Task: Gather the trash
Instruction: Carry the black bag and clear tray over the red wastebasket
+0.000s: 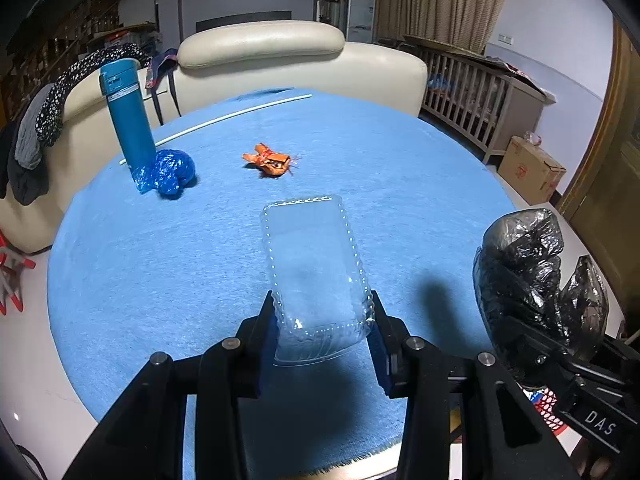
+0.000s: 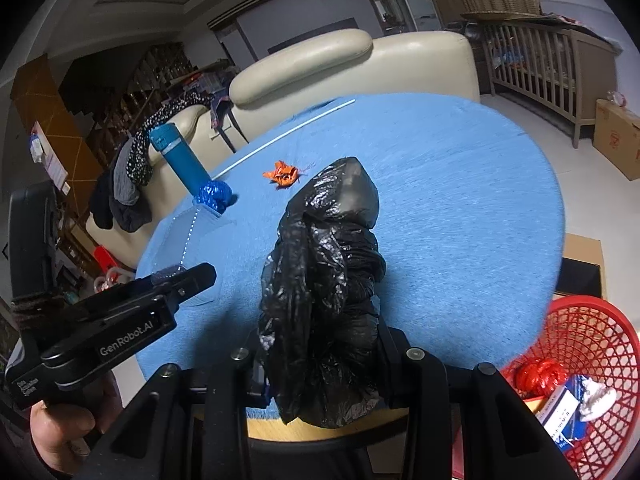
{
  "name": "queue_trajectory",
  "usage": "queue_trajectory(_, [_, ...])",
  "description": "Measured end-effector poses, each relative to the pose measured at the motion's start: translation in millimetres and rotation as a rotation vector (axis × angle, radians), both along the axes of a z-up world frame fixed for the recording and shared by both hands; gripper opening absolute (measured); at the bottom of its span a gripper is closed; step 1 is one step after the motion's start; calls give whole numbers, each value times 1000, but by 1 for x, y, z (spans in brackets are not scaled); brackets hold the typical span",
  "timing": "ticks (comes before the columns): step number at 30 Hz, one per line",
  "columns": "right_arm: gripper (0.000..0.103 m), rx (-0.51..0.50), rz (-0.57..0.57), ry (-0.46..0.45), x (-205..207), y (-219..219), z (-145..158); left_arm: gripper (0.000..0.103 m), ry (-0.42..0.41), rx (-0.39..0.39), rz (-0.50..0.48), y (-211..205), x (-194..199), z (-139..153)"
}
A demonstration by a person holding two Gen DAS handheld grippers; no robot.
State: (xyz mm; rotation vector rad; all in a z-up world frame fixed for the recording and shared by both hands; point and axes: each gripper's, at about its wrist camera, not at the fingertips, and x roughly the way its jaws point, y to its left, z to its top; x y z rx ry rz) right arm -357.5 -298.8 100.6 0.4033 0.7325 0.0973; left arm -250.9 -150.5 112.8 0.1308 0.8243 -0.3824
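Left gripper (image 1: 324, 332) pinches clear plastic tray (image 1: 316, 264) above blue table (image 1: 160, 280), right gripper (image 2: 320, 368) clamps black bag (image 2: 324, 288); flimsy tray could buckle, slipping before red basket (image 2: 592, 344).

So on the surface (image 1: 160, 280): bottle (image 1: 126, 120) far left with a crumpled bag (image 1: 174, 174) right against its base, wrapper (image 1: 270, 162) to their right, rod (image 1: 224, 118) behind. Basket (image 2: 580, 360) sits down off the right edge, sofa (image 1: 280, 60) behind everything.
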Motion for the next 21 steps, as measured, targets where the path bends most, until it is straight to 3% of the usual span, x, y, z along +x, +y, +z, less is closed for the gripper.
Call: queue_trajectory(21, [39,29,-144,-31,-58,-62,0,43,-29,60,-110,-41,-30,4])
